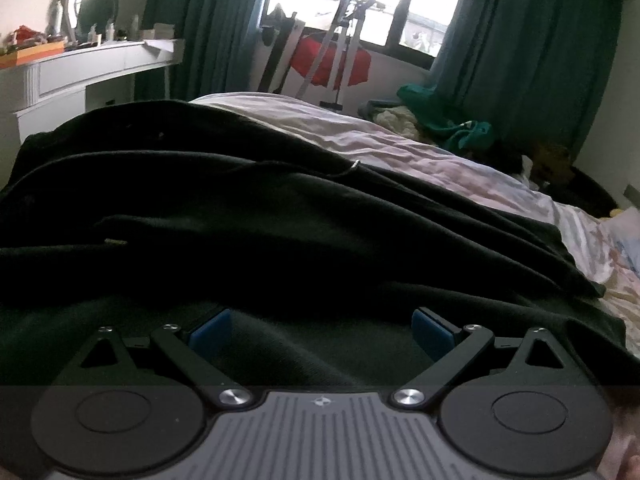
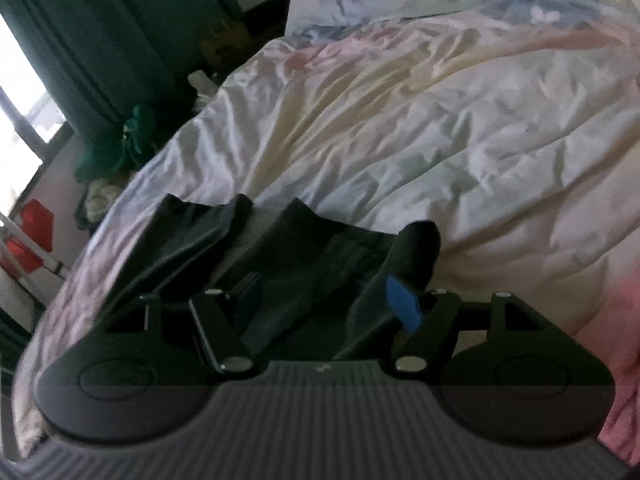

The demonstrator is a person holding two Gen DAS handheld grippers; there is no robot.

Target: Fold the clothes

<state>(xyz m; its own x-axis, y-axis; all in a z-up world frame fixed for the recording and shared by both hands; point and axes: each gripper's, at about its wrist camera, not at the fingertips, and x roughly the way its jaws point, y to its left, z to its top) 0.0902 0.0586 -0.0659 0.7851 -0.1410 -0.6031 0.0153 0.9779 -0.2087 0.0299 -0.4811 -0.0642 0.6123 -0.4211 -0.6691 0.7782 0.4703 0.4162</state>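
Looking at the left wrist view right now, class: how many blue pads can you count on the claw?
2. One blue pad is on the finger left of centre, the other blue pad on the finger right of centre, both over the black garment. None seems hidden.

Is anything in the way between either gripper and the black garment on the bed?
Nothing visible. The left gripper stands open directly over the black garment, and the right gripper is open with folds of the same cloth between its fingers; only the bedsheet surrounds it.
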